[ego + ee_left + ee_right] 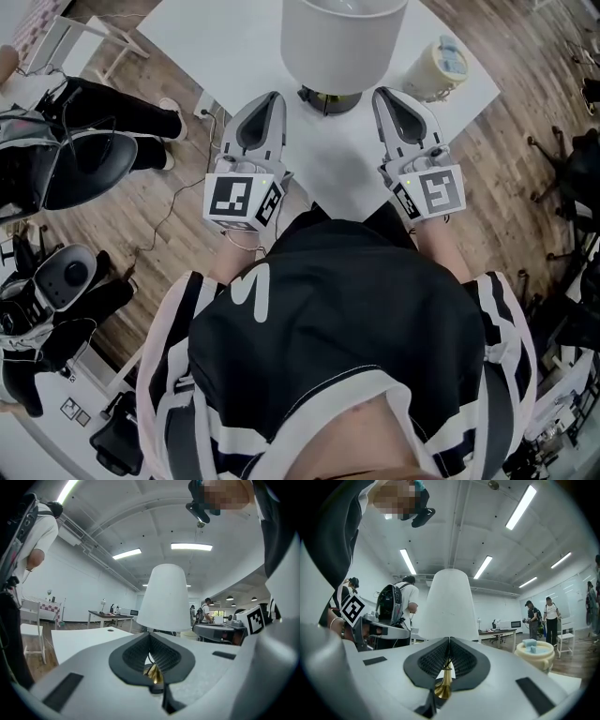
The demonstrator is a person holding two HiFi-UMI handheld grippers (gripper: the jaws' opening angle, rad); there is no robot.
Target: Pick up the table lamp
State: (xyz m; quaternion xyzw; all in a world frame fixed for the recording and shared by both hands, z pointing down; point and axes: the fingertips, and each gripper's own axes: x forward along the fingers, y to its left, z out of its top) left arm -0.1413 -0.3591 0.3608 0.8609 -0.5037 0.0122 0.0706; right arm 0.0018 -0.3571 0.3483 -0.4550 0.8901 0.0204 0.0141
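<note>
On white table (pixel 234 47) | 1 table lamp (pixel 344 42) | left tongs (pixel 273 99) + right tongs (pixel 385 96) = 2, both pinching its brass stem (pixel 443 686)

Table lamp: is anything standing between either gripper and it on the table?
Nothing visible does. The left gripper and right gripper point at the table lamp from either side of its base, with only bare white table between. The cream tub stands off to the right, clear of both.

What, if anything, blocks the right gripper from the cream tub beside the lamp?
Probably nothing, so likely yes: the tub stands on bare table close beside the right gripper; its shut jaws would need opening.
</note>
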